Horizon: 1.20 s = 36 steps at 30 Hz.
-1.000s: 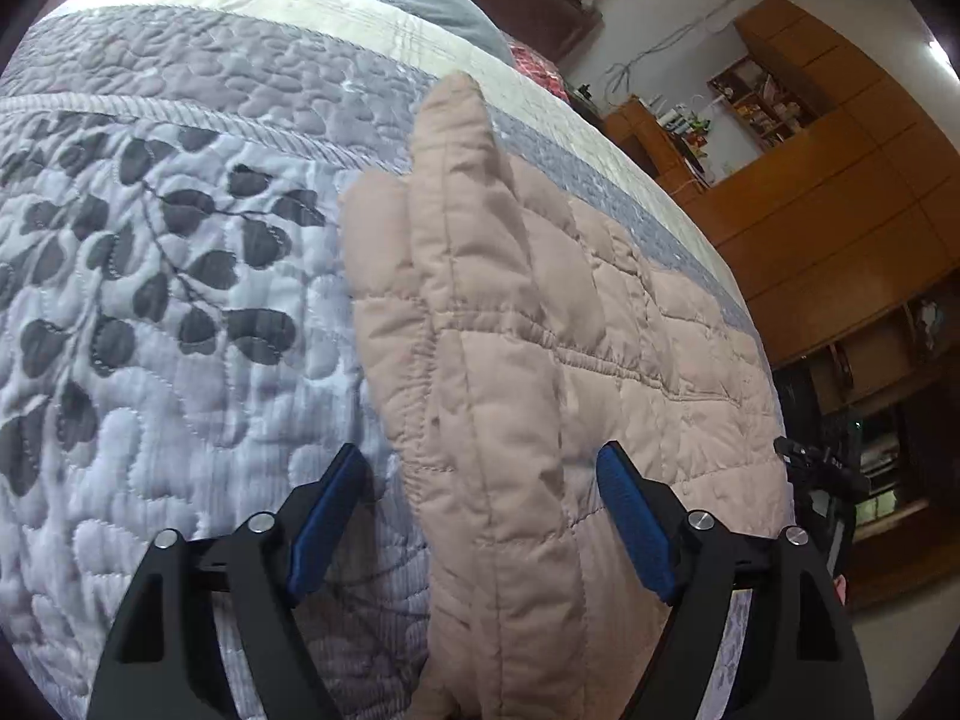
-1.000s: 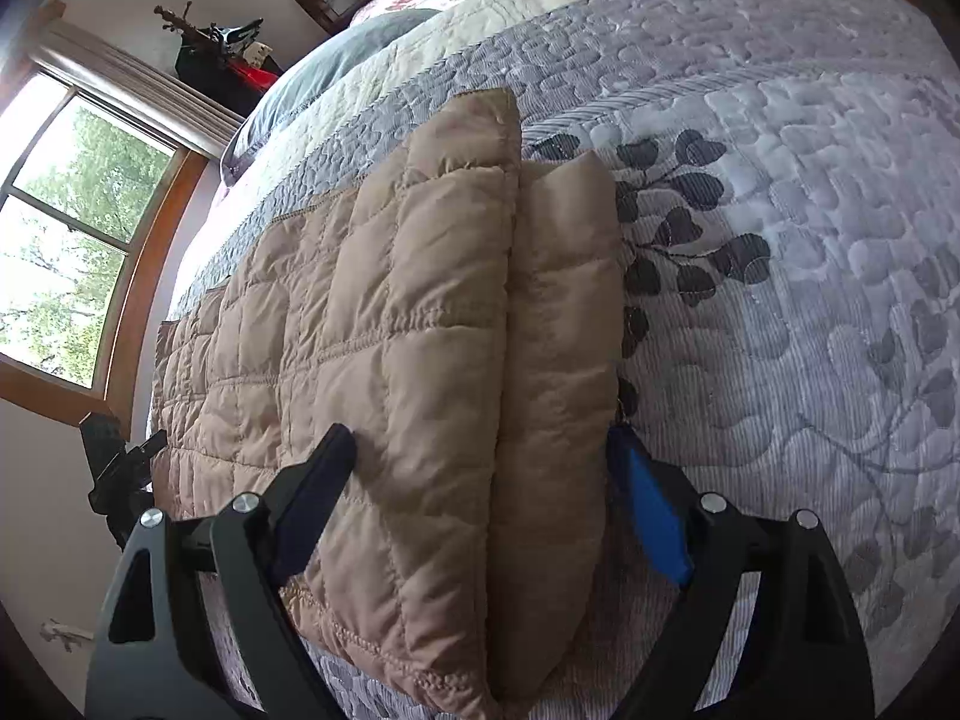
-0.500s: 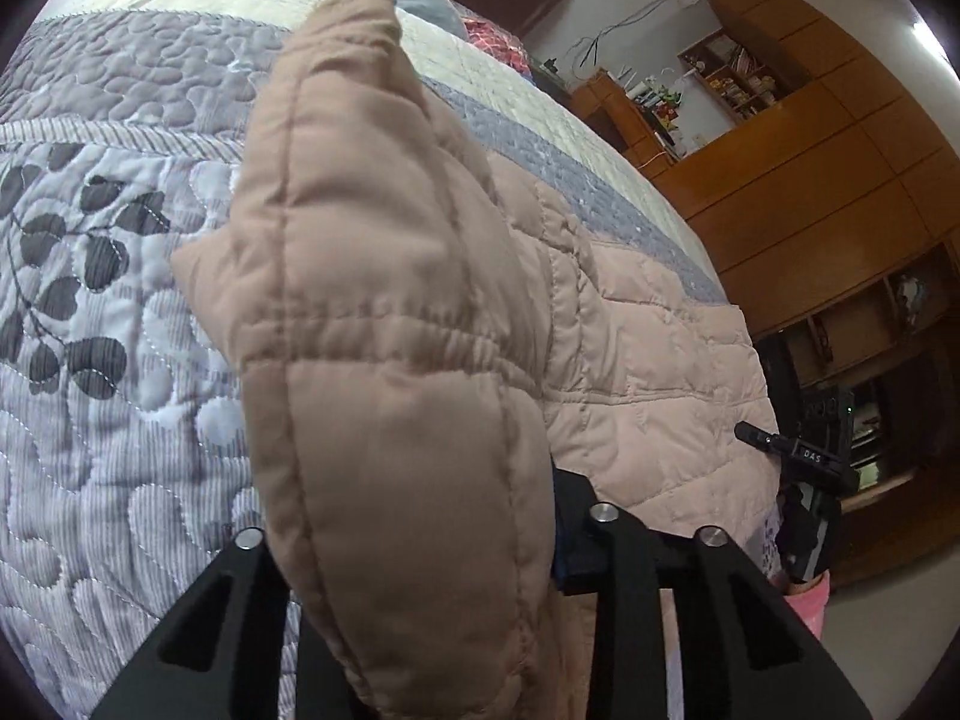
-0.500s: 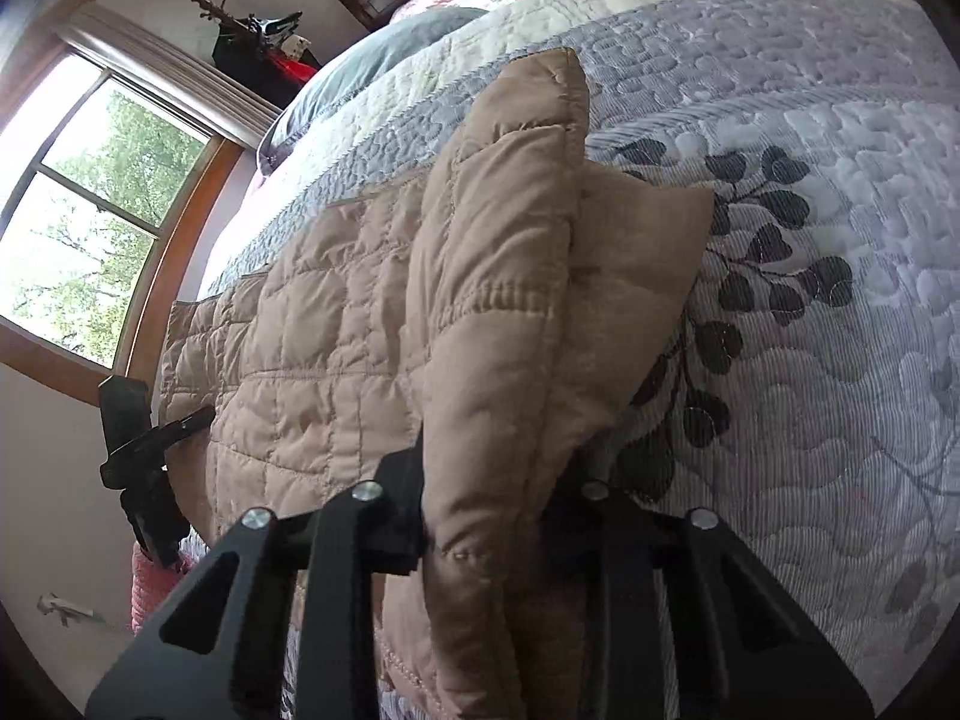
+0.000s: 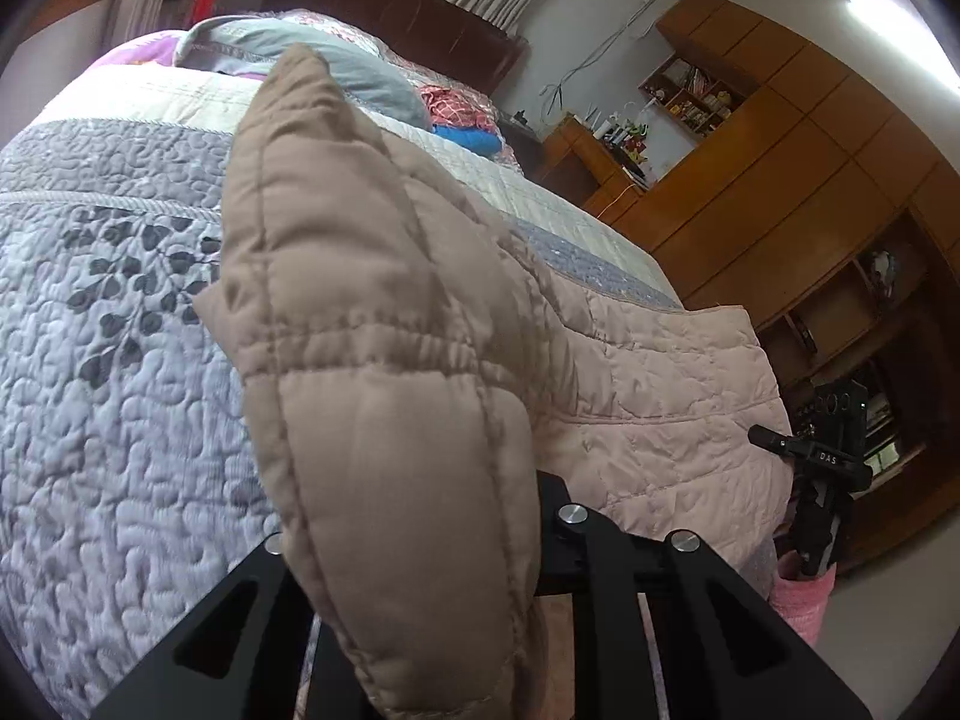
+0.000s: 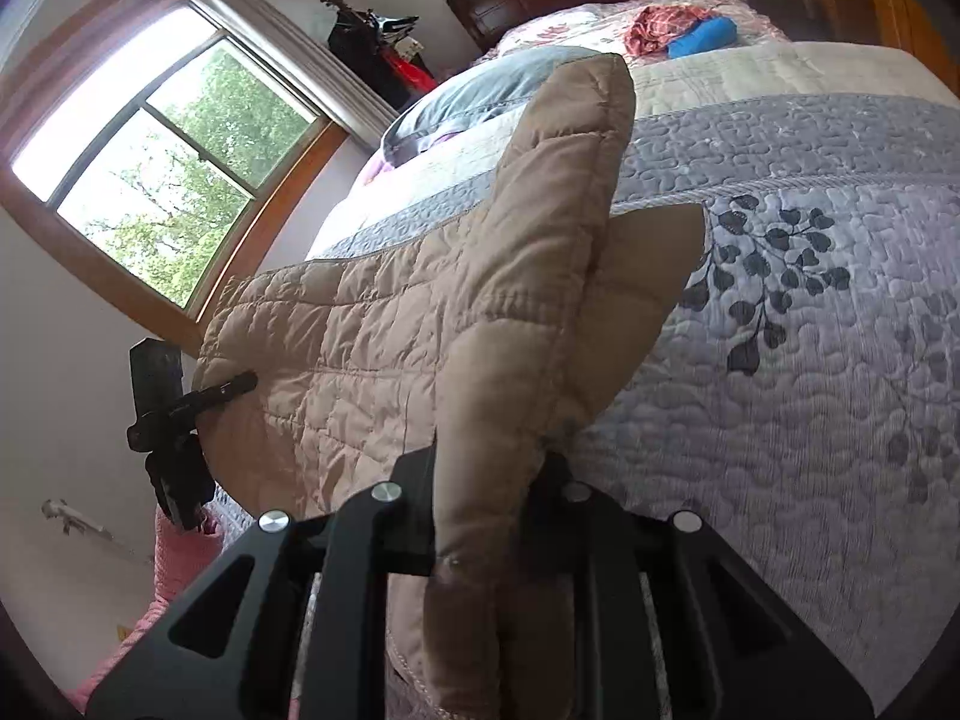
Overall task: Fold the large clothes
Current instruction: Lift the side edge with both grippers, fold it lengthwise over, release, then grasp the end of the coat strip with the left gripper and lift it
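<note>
A tan quilted puffer garment lies spread on a bed with a grey leaf-print quilt. My left gripper is shut on a bunched fold of the garment and holds it raised above the bed; the fabric hides the fingertips. My right gripper is shut on the opposite bunched fold, also lifted off the quilt. The rest of the garment stretches flat between the two grippers. Each gripper shows small at the far end of the other's view.
Pillows and a red and blue bundle lie near the dark headboard. Wooden cabinets stand on one side, a window on the other. A pink sleeve shows beside the bed edge.
Both grippers went from open around the garment's folded ends to shut on them. They have since lifted the folds higher off the quilt.
</note>
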Tool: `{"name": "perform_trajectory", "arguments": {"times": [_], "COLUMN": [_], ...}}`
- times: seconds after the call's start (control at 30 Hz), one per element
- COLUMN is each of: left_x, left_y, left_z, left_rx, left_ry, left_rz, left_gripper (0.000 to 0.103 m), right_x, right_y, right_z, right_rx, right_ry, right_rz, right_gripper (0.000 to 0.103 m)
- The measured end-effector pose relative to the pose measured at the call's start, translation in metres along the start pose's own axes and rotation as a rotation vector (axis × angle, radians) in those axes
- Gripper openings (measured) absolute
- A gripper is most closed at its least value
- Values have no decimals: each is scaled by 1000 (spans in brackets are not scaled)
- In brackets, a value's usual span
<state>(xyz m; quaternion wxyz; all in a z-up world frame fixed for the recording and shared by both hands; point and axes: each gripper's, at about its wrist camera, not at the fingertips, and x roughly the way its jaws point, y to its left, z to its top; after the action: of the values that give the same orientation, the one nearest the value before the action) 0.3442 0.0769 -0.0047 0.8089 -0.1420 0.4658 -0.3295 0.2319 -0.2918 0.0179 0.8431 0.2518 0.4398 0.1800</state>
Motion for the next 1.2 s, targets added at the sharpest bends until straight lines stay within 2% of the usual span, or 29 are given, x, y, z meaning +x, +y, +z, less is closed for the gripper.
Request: {"name": "perform_trajectory", "arguments": {"times": [0.17,0.33,0.4,0.47,0.57,0.63,0.77,0.83,0.87,0.97,1.1,1.13,1.2], "left_x": [-32,-11,2,13,24,27,21,14,7,-14,-55,-67,-82], "left_y": [-2,17,32,47,64,70,73,73,70,62,40,31,16], "left_z": [-49,-94,-107,-114,-125,-129,-137,-140,-145,-140,-150,-153,-155], "left_rx": [12,-14,-23,-36,-75,-87,-86,-107,-126,-138,-62,-41,-12], "left_ry": [23,80,93,97,96,78,68,73,70,32,-69,-109,-153], "left_rz": [31,108,161,186,173,149,162,180,193,253,415,458,470], "left_gripper": [17,23,33,43,53,54,55,56,56,56,56,56,56], "right_x": [-8,14,25,36,50,60,63,59,54,33,-6,-17,-32], "right_y": [26,17,4,-10,-29,-39,-45,-40,-42,-35,-13,-6,11], "right_z": [-44,-85,-93,-98,-104,-107,-115,-114,-115,-112,-116,-117,-120], "right_rx": [-41,-7,26,60,110,131,161,139,131,95,29,7,-45], "right_ry": [43,122,144,156,173,178,177,175,172,144,84,64,41], "right_rz": [14,-11,-35,-56,-49,-34,-2,-25,-44,-131,-240,-255,-252], "right_gripper": [17,18,20,22,25,27,30,36,43,46,46,46,43]}}
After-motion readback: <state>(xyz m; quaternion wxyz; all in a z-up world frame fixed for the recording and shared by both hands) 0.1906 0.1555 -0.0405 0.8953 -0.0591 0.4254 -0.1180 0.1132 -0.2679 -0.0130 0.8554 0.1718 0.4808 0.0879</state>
